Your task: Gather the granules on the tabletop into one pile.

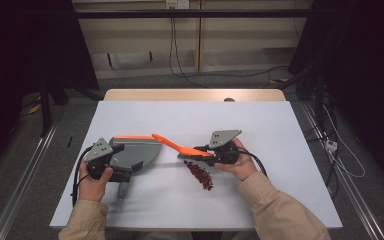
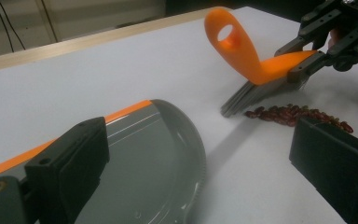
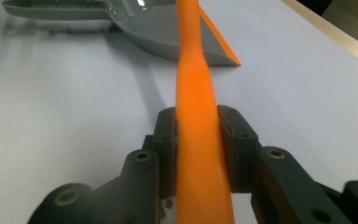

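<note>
A white desk [image 1: 260, 150] is noted. Right tongs [image 3: 198, 140] are clamped on the brush [image 1: 180, 146] over beans [image 1: 200, 174] near the front edge; left tongs [image 1: 114, 167] grip the dustpan [image 1: 140, 150]. Beans may be scattered off the edge by a hard sweep.

A white rectangular table [image 1: 260, 120] with a pale wooden strip along its far edge carries a grey plastic dustpan with an orange lip [image 1: 135, 150] at its near left. Right of it, near the middle, lies a small heap of dark red beans [image 1: 200, 174].
</note>
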`<state>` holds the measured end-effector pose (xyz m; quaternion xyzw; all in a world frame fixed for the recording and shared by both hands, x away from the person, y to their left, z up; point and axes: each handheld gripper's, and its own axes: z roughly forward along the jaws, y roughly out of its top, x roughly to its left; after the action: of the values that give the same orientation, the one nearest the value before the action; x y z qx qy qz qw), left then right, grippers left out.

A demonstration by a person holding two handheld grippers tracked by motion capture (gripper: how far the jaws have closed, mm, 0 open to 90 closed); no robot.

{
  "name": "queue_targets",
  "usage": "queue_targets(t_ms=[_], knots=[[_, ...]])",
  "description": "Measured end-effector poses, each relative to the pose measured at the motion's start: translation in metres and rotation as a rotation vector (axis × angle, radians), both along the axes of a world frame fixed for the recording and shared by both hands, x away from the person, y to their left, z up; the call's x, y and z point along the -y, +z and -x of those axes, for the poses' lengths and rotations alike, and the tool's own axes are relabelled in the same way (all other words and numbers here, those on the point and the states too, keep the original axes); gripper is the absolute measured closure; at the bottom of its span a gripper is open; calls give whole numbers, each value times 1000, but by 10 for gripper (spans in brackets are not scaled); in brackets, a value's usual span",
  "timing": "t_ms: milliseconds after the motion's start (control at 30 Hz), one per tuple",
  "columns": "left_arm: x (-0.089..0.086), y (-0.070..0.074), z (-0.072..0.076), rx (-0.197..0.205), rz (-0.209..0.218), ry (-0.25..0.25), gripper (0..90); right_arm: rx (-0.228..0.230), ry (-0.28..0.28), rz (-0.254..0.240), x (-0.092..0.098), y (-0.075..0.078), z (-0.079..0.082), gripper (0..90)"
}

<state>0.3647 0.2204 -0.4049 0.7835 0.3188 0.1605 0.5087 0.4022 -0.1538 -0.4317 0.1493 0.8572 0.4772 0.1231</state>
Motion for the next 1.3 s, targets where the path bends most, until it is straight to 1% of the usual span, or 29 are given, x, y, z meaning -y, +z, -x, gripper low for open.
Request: queue_targets(t_ms=[167,333,400,500,600,667,800,933,1067,1133,1300], knots=[[0,0,0,-1,3,0,47,1,24,5,0,0,4,704],[0,0,0,2,-4,-3,47,0,45,13,1,1,9,702],[0,0,0,-1,2,0,47,0,60,18,2,1,10,701],[0,0,1,-2,6,1,47,-1,70,20,3,1,13,701],[-1,1,1,0,1,2,47,-7,77,17,5,1,16,700],[-1,1,1,0,5,6,47,-9,84,25,5,2,18,700],[-2,1,1,3,4,6,47,-5,90,36,5,3,22,700],[-2,2,2,5,4,5,47,-13,96,26,7,3,25,700],[-2,2,2,4,6,5,47,-7,95,31,8,3,29,700],[-1,2,2,3,10,6,47,-9,103,30,9,3,31,700],[-1,2,3,3,5,5,47,-13,101,29,9,4,36,700]])
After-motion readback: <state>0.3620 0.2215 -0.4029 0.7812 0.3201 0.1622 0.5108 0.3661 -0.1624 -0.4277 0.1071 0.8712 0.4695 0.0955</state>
